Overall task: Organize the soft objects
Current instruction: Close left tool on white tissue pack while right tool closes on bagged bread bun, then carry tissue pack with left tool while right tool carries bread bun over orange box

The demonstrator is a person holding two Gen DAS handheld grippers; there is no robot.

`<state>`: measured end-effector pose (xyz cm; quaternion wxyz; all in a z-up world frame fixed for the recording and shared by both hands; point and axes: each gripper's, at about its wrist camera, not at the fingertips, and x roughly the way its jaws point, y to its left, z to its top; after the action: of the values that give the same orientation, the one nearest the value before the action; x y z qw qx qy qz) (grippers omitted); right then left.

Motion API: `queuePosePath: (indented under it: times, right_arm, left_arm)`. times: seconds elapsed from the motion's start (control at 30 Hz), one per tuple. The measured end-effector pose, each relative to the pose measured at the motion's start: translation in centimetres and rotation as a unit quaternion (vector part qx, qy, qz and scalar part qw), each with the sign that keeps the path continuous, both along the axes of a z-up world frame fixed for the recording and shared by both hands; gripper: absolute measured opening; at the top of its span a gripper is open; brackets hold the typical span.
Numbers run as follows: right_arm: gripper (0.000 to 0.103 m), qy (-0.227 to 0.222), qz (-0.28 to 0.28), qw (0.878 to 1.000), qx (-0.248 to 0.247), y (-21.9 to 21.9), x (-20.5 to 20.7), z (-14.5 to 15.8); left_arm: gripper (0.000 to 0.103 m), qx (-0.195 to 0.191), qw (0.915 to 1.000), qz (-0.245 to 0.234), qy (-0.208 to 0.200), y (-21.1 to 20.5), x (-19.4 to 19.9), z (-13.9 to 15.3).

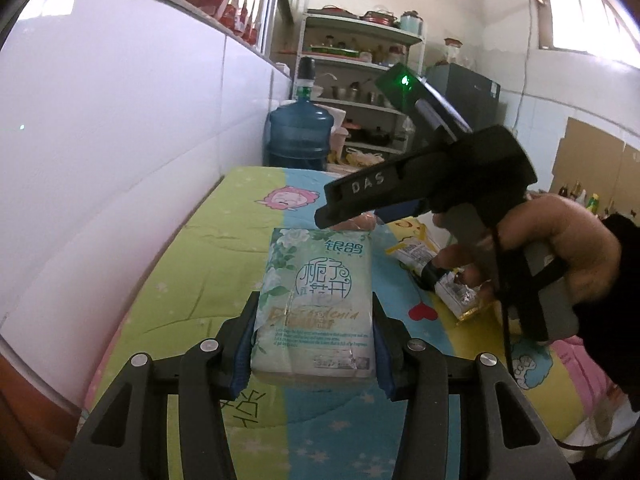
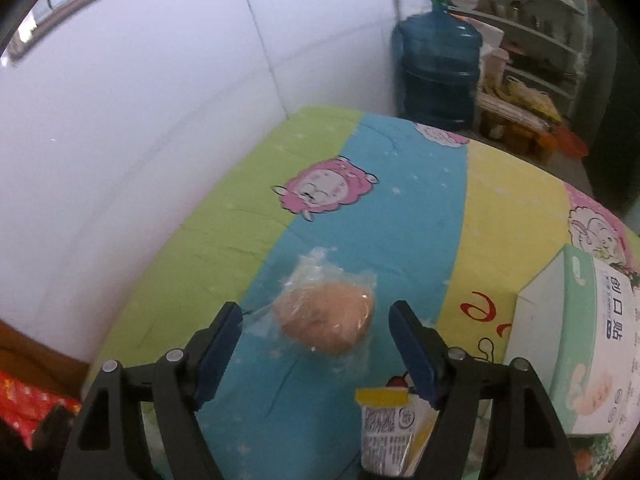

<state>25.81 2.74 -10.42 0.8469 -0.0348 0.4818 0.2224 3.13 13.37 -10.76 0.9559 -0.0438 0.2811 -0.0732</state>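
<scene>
Tissue pack [image 1: 316, 304], light and squashy, sits clamped by its long sides in the left gripper [image 1: 314, 348] above the bed [image 1: 192, 264]. Wrapped bun [image 2: 326, 322], soft and crushable under slippery film, lies on the bed between the right gripper [image 2: 318, 354] jaws, which stand apart; gentle side hold advised.

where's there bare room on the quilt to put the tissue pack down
The green strip of the quilt along the white wall is bare, as is the far blue strip beyond the wrapped bun. It is crowded nearer: bun, snack packet and box sit close together. The left gripper holds the tissue pack.
</scene>
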Motion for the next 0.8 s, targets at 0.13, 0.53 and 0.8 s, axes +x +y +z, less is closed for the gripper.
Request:
queuePosePath:
  times: [0.13, 0.53, 0.8]
  right_arm:
    - [0.075, -0.003, -0.007, 1.0, -0.025, 0.8, 0.3, -0.6]
    - [0.055, -0.011, -0.018, 1.0, 0.006, 0.2, -1.6, 0.1]
    - [0.055, -0.035, -0.001, 0.999, 0.041, -0.8, -4.8, 2.8]
  left_arm:
    - [0.05, -0.01, 0.9999, 0.006, 0.001, 0.5, 0.0, -0.1]
    - [0.05, -0.028, 0.9995, 0.015, 0.007, 1.1, 0.2, -0.3]
    - [0.05, -0.028, 0.9995, 0.013, 0.001, 0.2, -0.7, 0.1]
